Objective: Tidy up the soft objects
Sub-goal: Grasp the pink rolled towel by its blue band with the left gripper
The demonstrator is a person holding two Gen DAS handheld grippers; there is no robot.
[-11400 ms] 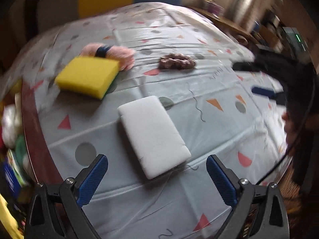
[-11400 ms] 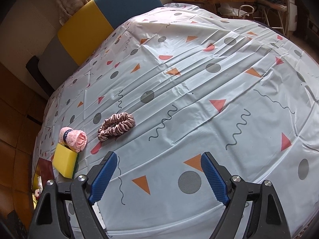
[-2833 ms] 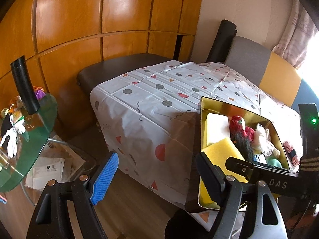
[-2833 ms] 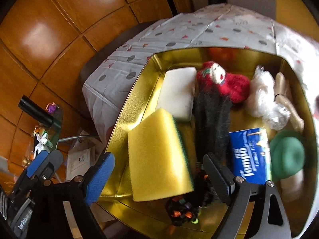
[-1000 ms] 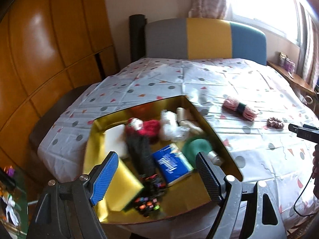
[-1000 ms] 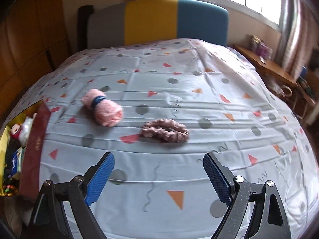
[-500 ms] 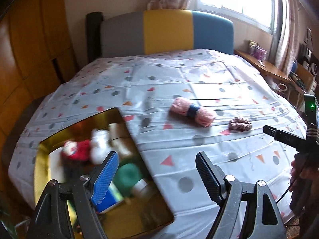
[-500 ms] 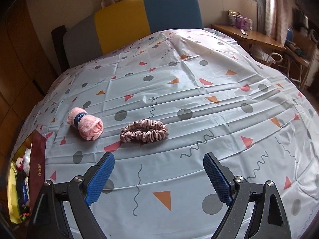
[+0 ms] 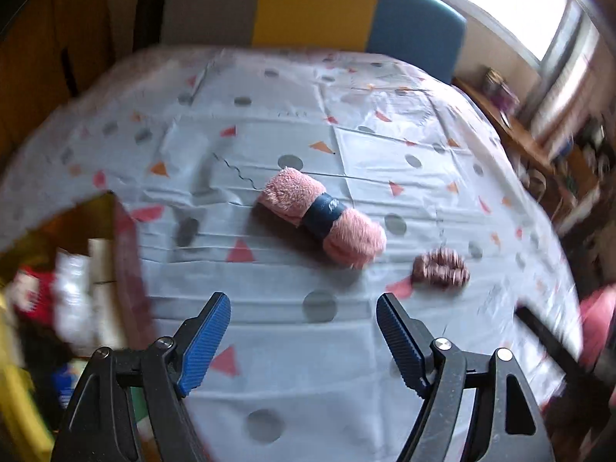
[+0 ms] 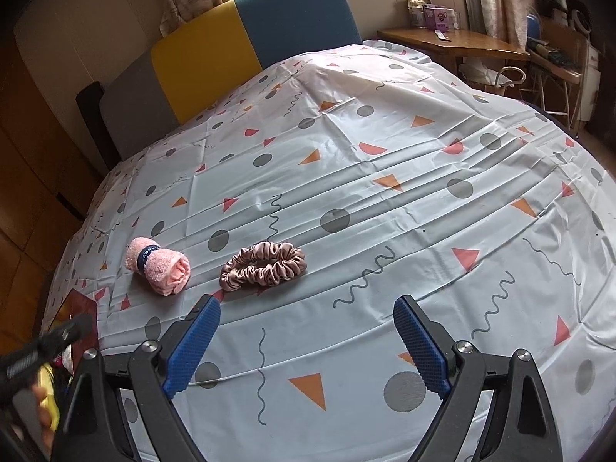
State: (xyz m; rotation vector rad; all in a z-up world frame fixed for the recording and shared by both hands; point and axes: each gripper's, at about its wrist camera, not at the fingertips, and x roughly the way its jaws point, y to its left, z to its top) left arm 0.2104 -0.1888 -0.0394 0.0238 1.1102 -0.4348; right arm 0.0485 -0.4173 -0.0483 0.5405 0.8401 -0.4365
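Creased patterned tablecloth (image 10: 385, 200) bears fluffy rolled towel (image 10: 159, 265), ruffled satin scrunchie (image 10: 263, 265).

Left gripper (image 9: 303, 333) is angling steeply downward with jaws standing wide apart and nothing between them, while right gripper (image 10: 307, 333) is likewise tilting down, blue pads (image 10: 419, 350) spread wide and gripping nothing.

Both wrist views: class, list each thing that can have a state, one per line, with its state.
Pink towel: rolled, banded, lying on the cloth.
Scrunchie: loose on the cloth, apart from the towel.
Gold box: open, holding items.
Left gripper: jaws open, empty.
Right gripper: jaws open, empty.
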